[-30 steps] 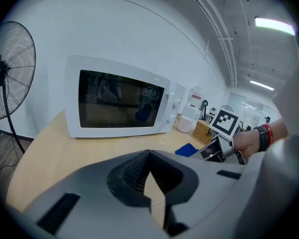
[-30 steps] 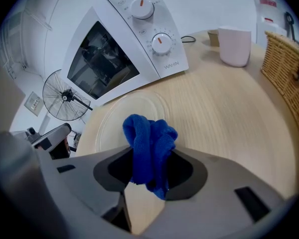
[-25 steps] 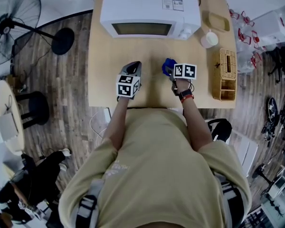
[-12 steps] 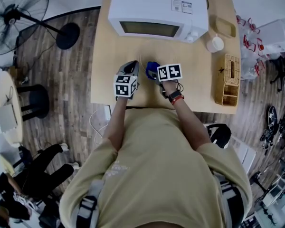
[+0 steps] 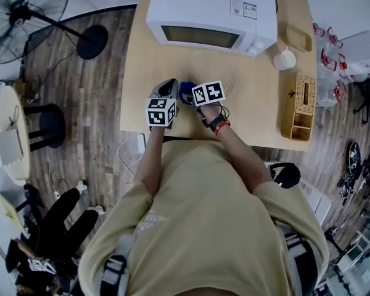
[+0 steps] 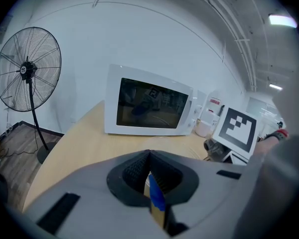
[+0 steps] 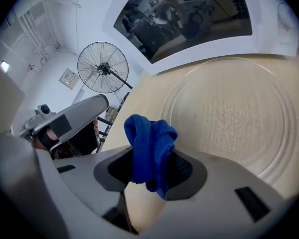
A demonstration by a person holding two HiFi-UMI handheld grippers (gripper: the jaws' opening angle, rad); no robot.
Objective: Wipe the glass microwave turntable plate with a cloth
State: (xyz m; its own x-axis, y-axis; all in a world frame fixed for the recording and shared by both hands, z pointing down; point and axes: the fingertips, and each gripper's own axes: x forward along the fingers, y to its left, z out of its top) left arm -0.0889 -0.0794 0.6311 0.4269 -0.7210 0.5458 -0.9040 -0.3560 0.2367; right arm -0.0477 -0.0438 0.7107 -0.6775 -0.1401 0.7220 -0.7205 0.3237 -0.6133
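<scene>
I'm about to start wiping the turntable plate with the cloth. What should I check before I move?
1. Cloth gripped: ok. The blue cloth is pinched in the right gripper.
2. Plate placed: ok. The glass plate lies flat on the table in front of the microwave.
3. Cloth on the glass: not ok. It sits short of the plate's rim.
4. Left gripper steadying the plate: not ok. Its jaws are together, off the plate.
5. Where the plate is dirty: cannot tell.
</scene>
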